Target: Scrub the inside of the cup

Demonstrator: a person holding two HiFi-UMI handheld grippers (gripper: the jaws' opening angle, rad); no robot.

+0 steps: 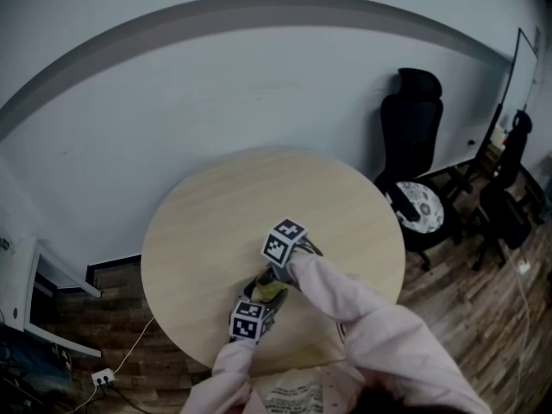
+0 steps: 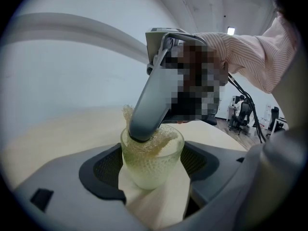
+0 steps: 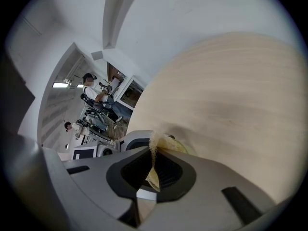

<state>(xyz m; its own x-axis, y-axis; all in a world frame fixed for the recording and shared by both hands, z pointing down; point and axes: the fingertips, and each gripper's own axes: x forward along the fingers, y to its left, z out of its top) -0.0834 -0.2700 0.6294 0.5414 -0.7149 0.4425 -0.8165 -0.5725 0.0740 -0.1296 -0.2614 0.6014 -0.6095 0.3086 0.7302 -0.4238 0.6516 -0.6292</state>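
Note:
A bumpy, greenish clear glass cup (image 2: 150, 163) stands upright between the jaws of my left gripper (image 2: 152, 171), whose pads press on both its sides. The jaw tips of my right gripper (image 3: 151, 170) reach down into the cup's mouth, shut on a thin yellowish scrub pad (image 3: 153, 160). The pad fills the upper inside of the cup, and one corner (image 2: 127, 112) pokes up past the rim. In the head view both grippers meet at the near side of the table, the left gripper (image 1: 253, 310) below and the right gripper (image 1: 276, 276) above the cup (image 1: 267, 290).
The round pale wooden table (image 1: 216, 222) stands by a white wall. Black office chairs (image 1: 414, 171) stand on the wood floor at the right. A white power strip (image 1: 103, 376) lies on the floor at the left. People and chairs (image 3: 89, 100) are far off.

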